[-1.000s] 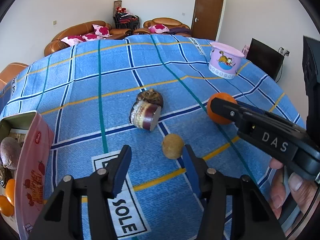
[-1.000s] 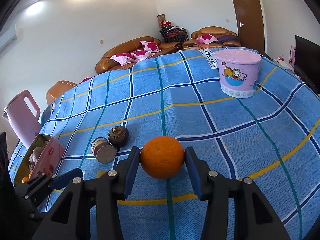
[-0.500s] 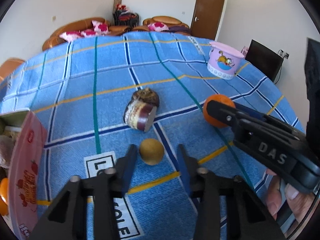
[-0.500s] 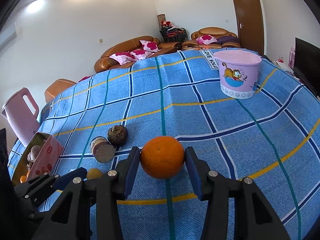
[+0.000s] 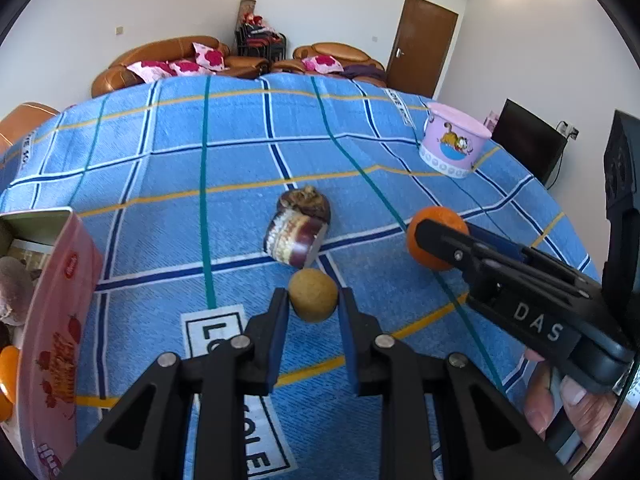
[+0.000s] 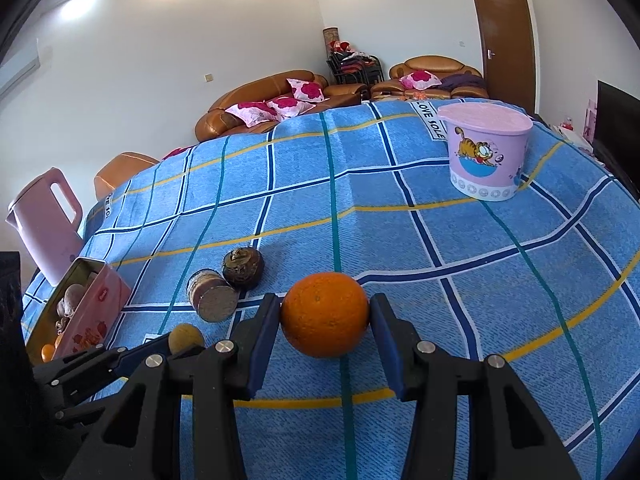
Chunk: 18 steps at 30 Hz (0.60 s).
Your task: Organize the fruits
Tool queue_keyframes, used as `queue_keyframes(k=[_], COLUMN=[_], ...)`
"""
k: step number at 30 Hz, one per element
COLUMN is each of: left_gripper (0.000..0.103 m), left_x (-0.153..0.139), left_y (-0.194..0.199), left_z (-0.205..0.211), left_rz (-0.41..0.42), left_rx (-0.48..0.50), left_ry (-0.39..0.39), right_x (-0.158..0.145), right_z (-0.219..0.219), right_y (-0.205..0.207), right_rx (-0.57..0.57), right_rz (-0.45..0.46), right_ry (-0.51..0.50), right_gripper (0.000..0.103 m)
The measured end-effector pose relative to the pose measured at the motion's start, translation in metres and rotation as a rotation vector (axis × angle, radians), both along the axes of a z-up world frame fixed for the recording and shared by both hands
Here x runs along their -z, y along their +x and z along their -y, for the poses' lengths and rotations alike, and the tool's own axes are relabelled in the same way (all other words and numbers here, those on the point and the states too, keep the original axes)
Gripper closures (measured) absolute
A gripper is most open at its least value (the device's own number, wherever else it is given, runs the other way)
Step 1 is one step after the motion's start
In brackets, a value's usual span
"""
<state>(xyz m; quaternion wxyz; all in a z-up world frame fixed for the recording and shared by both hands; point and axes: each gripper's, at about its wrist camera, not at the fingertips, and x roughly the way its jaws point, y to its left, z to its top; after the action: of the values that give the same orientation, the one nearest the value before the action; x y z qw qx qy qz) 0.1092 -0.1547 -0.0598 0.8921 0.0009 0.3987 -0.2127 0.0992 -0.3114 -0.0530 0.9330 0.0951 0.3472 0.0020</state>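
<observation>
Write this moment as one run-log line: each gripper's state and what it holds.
left gripper: shut on small brown fruit | right gripper: shut on orange | both fruits low over the blue cloth

tin far left | cut fruit mid-table | orange right of it | bucket far right, behind

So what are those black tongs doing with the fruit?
A person is sorting fruit on a blue checked cloth. The left tongs have closed on a small round yellow-brown fruit. The right tongs grip a big round orange. A pink tin box already holds some fruit.
</observation>
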Motion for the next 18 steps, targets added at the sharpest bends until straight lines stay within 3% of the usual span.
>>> queue_keyframes(k=[18], left_gripper=[0.077], left_x=[-0.010], left_y=[-0.007], left_z=[-0.017], left_rz=[0.075], left_rx=[-0.079], left_ry=[-0.038], right_x=[-0.009], right_z=[-0.006], right_y=[-0.011], right_rx=[-0.018], right_rz=[0.068], right_ry=[-0.025], right_gripper=[0.054])
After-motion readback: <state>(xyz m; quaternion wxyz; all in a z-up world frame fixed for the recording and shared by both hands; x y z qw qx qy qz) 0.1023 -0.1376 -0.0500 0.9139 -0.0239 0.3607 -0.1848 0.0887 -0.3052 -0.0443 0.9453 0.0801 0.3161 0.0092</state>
